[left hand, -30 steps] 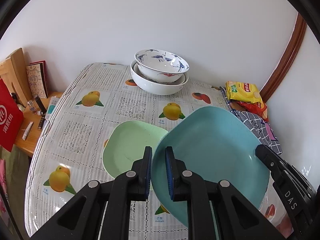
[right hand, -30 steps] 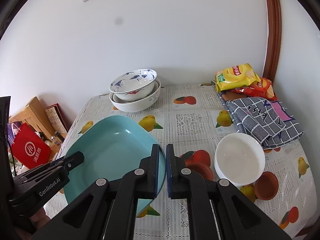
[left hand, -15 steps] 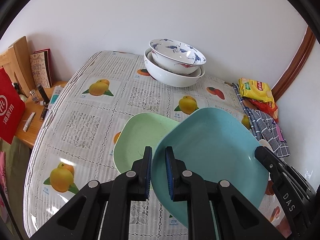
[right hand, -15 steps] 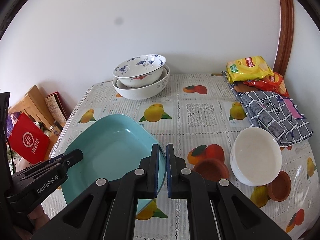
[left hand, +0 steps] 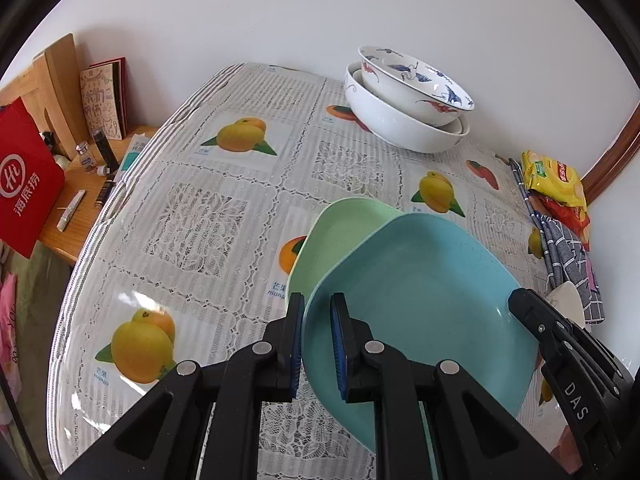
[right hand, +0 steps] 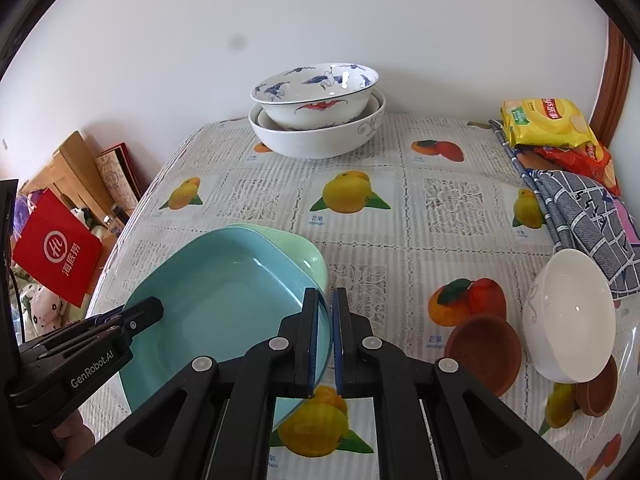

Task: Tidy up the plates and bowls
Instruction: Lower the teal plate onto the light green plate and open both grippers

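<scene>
Both grippers hold a blue square plate (left hand: 424, 296) by opposite rims. My left gripper (left hand: 316, 340) is shut on its left rim. My right gripper (right hand: 326, 340) is shut on its right rim; the plate also shows in the right wrist view (right hand: 224, 304). The plate hangs over a green square plate (left hand: 340, 232) that lies on the table, and covers most of it (right hand: 296, 248). Two stacked white bowls with blue and red painting (left hand: 408, 96) stand at the table's back (right hand: 316, 120).
A white bowl (right hand: 568, 316) and small brown dishes (right hand: 484, 344) sit at the front right. A checked cloth (right hand: 588, 216) and snack bags (right hand: 544, 124) lie along the right edge. A side table with a red bag (left hand: 28, 184) stands left of the patterned tablecloth (left hand: 200, 216).
Both grippers have carried the blue plate left and forward, so that it now overlaps more of the green plate. The grip on both rims is unchanged.
</scene>
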A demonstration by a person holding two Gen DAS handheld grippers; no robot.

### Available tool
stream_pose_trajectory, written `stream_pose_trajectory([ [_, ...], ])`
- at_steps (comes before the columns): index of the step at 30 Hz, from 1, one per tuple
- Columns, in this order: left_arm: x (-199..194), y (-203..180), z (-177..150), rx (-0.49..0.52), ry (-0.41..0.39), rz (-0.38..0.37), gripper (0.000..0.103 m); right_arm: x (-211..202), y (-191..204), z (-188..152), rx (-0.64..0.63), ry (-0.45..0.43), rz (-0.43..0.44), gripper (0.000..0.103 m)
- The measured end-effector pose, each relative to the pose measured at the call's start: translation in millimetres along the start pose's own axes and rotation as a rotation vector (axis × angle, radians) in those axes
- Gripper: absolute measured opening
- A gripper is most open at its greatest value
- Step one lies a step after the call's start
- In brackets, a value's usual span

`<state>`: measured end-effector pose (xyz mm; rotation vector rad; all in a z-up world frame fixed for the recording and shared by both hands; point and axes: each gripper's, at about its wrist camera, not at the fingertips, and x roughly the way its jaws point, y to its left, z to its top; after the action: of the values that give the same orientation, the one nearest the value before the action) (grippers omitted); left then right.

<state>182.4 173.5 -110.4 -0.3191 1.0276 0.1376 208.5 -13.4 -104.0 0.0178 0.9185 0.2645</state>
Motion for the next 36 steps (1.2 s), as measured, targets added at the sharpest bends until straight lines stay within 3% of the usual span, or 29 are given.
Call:
stream_pose_trajectory([
  [9,14.4,15.8,1.9,-0.039,0.016,0.04,0.013,27.6,14.3,5.4,-0.05,0.032,0.02,0.007],
  [26,39.6,7.8,9.1,-0.02,0.024,0.04,0.013,67.5,12.8,30.1,-0.122,0.019,-0.008,0.012],
  [36,36.9,6.3,6.6,0.005,0.032,0.051,0.013,65.3,7.7,29.2,-0.094,0.004,0.039,0.02],
])
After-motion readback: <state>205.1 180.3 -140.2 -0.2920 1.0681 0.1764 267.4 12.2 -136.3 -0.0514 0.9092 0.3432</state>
